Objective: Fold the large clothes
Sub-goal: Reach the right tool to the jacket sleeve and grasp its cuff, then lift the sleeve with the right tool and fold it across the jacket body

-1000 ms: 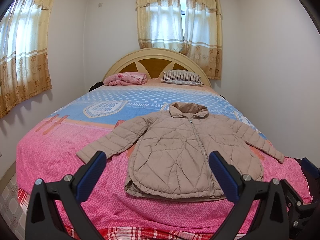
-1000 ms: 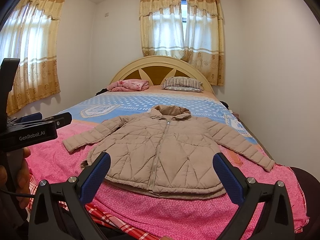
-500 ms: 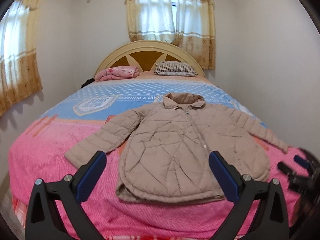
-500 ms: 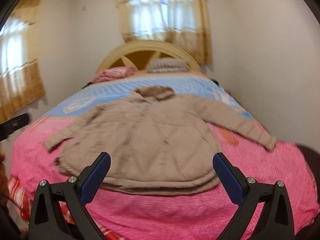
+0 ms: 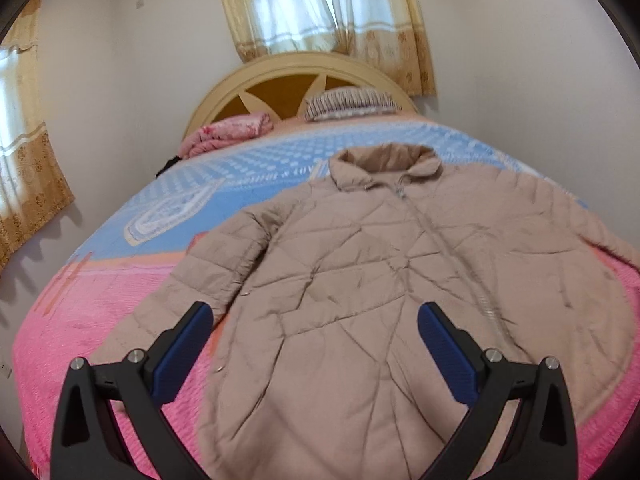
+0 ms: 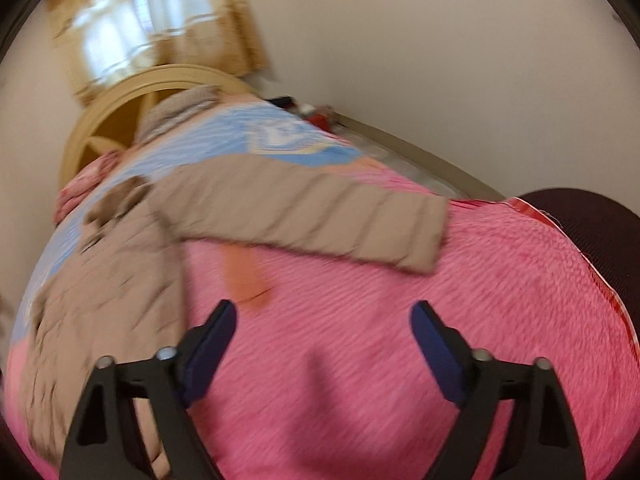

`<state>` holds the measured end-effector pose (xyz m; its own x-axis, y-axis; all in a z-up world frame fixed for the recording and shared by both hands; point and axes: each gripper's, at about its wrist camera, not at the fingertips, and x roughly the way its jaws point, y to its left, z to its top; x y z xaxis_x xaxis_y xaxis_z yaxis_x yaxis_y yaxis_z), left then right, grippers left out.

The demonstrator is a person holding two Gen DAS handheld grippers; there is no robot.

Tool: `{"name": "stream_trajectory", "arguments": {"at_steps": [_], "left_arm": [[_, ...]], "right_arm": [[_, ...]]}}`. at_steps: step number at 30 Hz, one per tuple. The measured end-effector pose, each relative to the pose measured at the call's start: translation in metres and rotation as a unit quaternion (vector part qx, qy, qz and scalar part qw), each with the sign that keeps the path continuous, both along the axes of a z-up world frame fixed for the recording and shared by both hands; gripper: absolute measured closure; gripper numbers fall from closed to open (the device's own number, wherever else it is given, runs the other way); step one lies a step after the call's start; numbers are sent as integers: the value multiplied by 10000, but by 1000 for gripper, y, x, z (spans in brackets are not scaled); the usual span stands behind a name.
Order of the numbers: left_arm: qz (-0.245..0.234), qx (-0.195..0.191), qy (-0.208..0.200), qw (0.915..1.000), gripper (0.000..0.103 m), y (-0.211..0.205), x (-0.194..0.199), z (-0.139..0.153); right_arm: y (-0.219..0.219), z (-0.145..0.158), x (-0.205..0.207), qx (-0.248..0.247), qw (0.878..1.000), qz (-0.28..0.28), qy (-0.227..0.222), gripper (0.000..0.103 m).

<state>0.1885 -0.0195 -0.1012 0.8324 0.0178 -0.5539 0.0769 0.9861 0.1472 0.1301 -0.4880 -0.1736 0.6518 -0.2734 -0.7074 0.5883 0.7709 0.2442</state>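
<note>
A beige quilted jacket (image 5: 380,280) lies flat and zipped on the bed, collar toward the headboard, both sleeves spread out. My left gripper (image 5: 314,320) hangs open over the jacket's lower front, near its left sleeve (image 5: 208,272), nothing between the blue pads. In the tilted, blurred right wrist view the jacket's right sleeve (image 6: 312,216) stretches across the pink cover, cuff to the right. My right gripper (image 6: 324,320) is above bare pink cover below that sleeve; its jaws are closing but stand wide, with nothing between them.
The bed has a pink and blue cover (image 5: 100,312) and a cream headboard (image 5: 288,76). A pink folded blanket (image 5: 228,136) and a striped pillow (image 5: 348,102) lie at its head. A dark rounded object (image 6: 592,232) sits at the bed's right corner. Walls flank the bed.
Both grippers have come forward and down toward the bed. The left now hovers over the jacket's body. The right swung right and rolled, now facing the right sleeve, its jaws slightly narrower.
</note>
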Motion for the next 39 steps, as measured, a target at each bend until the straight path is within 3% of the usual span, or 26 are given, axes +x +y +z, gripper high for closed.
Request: {"name": "stream_trajectory", "arguments": {"at_steps": [5, 12, 15, 17, 21, 27, 32, 35, 39], "left_arm": [[92, 8, 227, 9997, 0, 3, 30, -17], [135, -36, 407, 9991, 0, 10, 44, -30], [116, -60, 446, 9989, 0, 10, 45, -33], [116, -96, 455, 9989, 0, 12, 44, -31], [110, -101, 346, 9993, 0, 15, 48, -21], [252, -194, 183, 9993, 0, 31, 56, -3], [398, -189, 116, 9990, 0, 44, 66, 2], [457, -307, 150, 9984, 0, 53, 69, 3], [486, -331, 118, 9982, 0, 62, 67, 5]], "right_arm": [[-60, -5, 24, 174, 9977, -585, 285, 22], [-99, -34, 52, 526, 9923, -582, 957, 32], [-99, -44, 57, 690, 9921, -324, 996, 51], [-96, -42, 54, 653, 9931, -292, 929, 73], [-97, -27, 53, 378, 9948, -307, 892, 88], [-82, 38, 72, -552, 9954, -116, 771, 93], [-40, 123, 91, -1611, 9859, 219, 410, 94], [-6, 170, 106, -2217, 9739, 462, 123, 94], [68, 230, 123, -3076, 9452, 1043, -320, 94]]}}
